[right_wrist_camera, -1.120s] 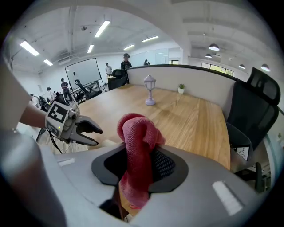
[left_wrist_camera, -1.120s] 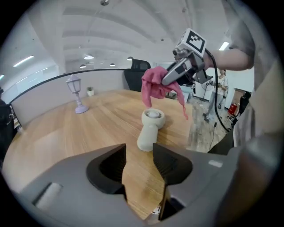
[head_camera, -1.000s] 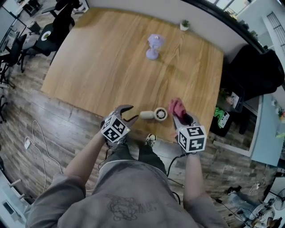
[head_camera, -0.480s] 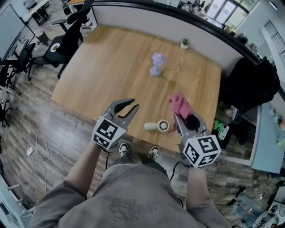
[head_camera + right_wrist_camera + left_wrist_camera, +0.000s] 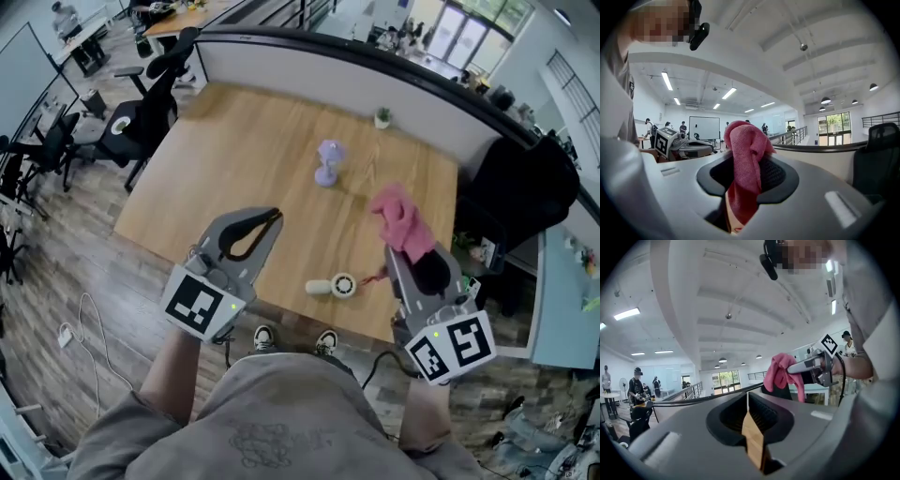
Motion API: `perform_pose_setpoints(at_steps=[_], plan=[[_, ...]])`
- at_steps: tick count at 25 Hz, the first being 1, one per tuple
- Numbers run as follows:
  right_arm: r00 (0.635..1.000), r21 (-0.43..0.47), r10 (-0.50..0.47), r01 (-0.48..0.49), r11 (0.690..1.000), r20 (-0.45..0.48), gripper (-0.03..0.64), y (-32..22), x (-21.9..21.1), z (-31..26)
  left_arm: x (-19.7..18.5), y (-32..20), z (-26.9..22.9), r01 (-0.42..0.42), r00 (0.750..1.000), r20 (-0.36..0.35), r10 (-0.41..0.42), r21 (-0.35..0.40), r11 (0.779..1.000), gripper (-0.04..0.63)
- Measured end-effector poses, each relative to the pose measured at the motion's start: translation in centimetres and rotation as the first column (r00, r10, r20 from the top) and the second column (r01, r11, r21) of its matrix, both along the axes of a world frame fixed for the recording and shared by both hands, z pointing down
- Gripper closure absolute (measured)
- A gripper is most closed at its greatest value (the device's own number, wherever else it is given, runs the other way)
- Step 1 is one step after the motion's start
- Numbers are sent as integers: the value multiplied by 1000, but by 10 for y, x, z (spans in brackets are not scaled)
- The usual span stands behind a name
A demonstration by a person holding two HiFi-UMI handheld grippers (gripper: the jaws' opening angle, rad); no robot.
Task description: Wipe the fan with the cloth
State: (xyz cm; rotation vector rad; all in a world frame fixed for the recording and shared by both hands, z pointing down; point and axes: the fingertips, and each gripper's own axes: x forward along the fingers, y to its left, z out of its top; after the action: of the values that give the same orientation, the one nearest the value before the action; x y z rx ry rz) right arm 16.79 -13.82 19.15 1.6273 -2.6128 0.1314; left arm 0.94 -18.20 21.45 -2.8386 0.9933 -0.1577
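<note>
A small white hand fan (image 5: 330, 286) lies on its side near the front edge of the wooden table (image 5: 244, 159). Both grippers are raised well above the table and point level. My left gripper (image 5: 270, 218) is shut, its tips meeting with nothing between them (image 5: 748, 401). My right gripper (image 5: 392, 251) is shut on a pink cloth (image 5: 401, 221), which bunches up over the jaws (image 5: 746, 159). In the left gripper view the cloth (image 5: 780, 372) hangs from the right gripper (image 5: 788, 371) to the right. In the right gripper view the left gripper (image 5: 711, 151) shows at the left.
A purple object on a stand (image 5: 328, 161) and a small potted plant (image 5: 382, 116) stand at the table's far side. Black office chairs (image 5: 141, 103) are at the left, a dark chair (image 5: 530, 183) at the right. A cable (image 5: 89, 323) lies on the wooden floor.
Both grippers have risen from the table's front edge toward the head camera. The left jaws have gone from wide open to shut. The pink cloth has gone up with the right gripper.
</note>
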Motion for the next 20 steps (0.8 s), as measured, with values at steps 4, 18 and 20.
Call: perform_pose_setpoints(at_steps=[4,18,20], plan=[[1000,62,10,-10,998,-8,489,10,2,-26,1,12,-23,-18,1000,11,17,50,999,583],[1000,14,-4,4,1000,-23,489,30,7,-8,14,31,-18,-23,1000,3,23,-10,1000,594],[1000,3,0,0,1000,-21,489,31,9,-4,18,30,-18,-24,1000,8,24,-7,1000,594]])
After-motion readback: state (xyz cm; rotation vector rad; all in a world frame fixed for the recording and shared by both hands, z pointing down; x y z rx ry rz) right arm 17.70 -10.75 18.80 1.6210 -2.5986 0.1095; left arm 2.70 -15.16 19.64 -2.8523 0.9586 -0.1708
